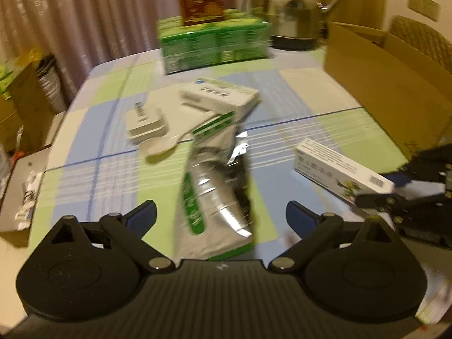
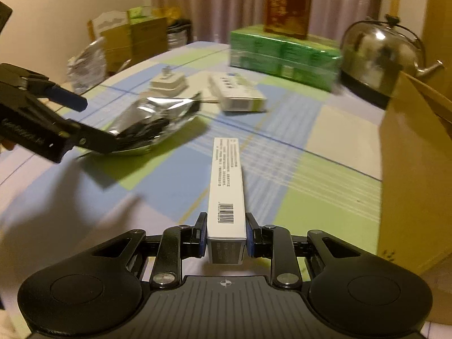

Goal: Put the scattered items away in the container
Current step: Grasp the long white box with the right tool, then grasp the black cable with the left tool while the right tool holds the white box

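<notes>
A silver foil pouch with green edges (image 1: 216,189) lies on the checked tablecloth between the wide-open fingers of my left gripper (image 1: 221,216); the pouch also shows in the right wrist view (image 2: 154,121), with the left gripper (image 2: 93,121) around its near end. My right gripper (image 2: 226,234) is shut on the near end of a long white carton (image 2: 227,186), held just above the table; the carton also shows in the left wrist view (image 1: 341,169). The open cardboard box (image 1: 389,84) stands at the right, and it also shows in the right wrist view (image 2: 415,175).
A white medicine box (image 1: 220,96), a small white case (image 1: 145,121) and a white plastic spoon (image 1: 161,147) lie mid-table. Behind stand a green multipack (image 1: 214,42) with a brown carton on it and a steel kettle (image 1: 291,11). Boxes stand off the left edge.
</notes>
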